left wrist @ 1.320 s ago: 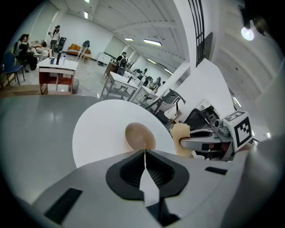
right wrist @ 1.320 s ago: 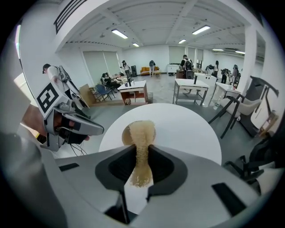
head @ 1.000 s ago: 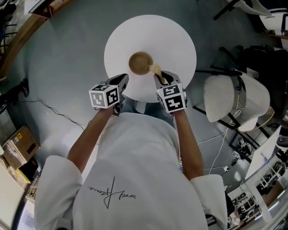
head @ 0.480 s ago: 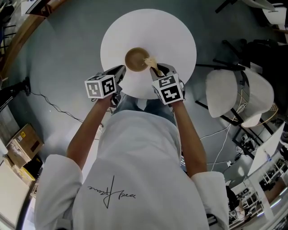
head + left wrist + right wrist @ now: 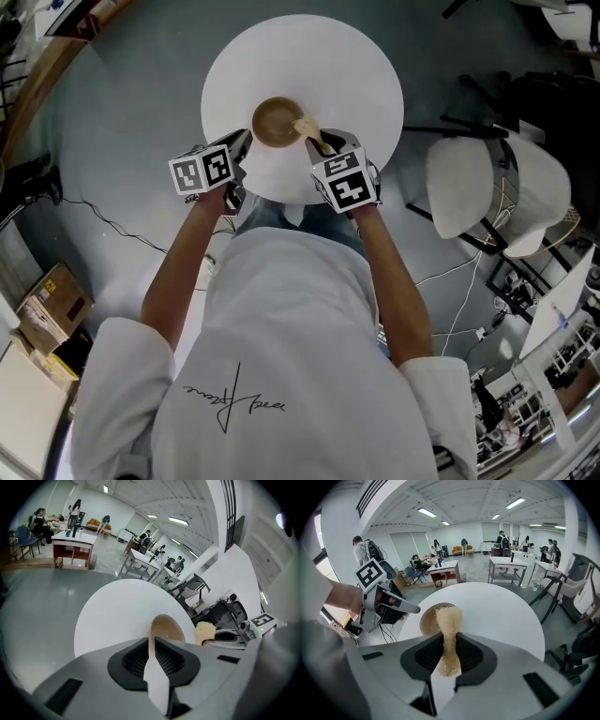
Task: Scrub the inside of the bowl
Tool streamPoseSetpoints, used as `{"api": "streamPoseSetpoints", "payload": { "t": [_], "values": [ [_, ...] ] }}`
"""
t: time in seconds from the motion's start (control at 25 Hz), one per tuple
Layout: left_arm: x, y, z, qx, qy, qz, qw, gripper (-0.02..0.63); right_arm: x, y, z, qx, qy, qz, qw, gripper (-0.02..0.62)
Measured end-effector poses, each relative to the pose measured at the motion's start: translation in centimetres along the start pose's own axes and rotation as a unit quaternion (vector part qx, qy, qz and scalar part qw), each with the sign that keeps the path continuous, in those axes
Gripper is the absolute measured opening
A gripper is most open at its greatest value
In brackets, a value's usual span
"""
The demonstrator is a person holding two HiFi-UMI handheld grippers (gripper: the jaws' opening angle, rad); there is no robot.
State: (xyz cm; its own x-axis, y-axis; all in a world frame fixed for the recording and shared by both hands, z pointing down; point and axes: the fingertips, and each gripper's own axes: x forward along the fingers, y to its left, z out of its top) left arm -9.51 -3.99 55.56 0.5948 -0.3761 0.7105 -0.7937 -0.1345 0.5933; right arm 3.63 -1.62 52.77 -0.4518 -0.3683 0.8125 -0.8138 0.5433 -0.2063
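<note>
**Scrubber over the bowl, left jaws a slit apart beside the rim**

The tan bowl stands upright on the round white table, towards the edge nearest the person.

The head view shows the layout from above. The left gripper has its tip just beside the bowl's left rim. The right gripper comes in from the bowl's right, with the pale fibrous scrubber reaching over the rim. This view does not show how either pair of jaws stands.

The left gripper view does. Its jaws have just been opening and now stand a narrow slit apart, with nothing pinched between the pads. Through the gap a strip of the bowl's near edge appears just beyond the tips. Whether the tips touch the rim cannot be told.

The right gripper view shows that gripper's jaws clamped on the scrubber's lower part. The frayed head sticks out past the tips and hangs above the bowl's near side. Only the gripper views take in the hall beyond the bowl, with desks and seated and standing people. Only the head view shows the white chair well to the bowl's right.
</note>
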Motion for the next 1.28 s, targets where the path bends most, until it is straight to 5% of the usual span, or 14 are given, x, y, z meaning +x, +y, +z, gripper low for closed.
{"api": "streamPoseSetpoints", "payload": {
  "t": [1.28],
  "values": [
    [2.9, 0.2, 1.4, -0.037, 0.031, -0.021, 0.9986, 0.061, 2.9, -1.9, 0.2, 0.016, 0.001, 0.006, 1.000, 0.083]
  ]
}}
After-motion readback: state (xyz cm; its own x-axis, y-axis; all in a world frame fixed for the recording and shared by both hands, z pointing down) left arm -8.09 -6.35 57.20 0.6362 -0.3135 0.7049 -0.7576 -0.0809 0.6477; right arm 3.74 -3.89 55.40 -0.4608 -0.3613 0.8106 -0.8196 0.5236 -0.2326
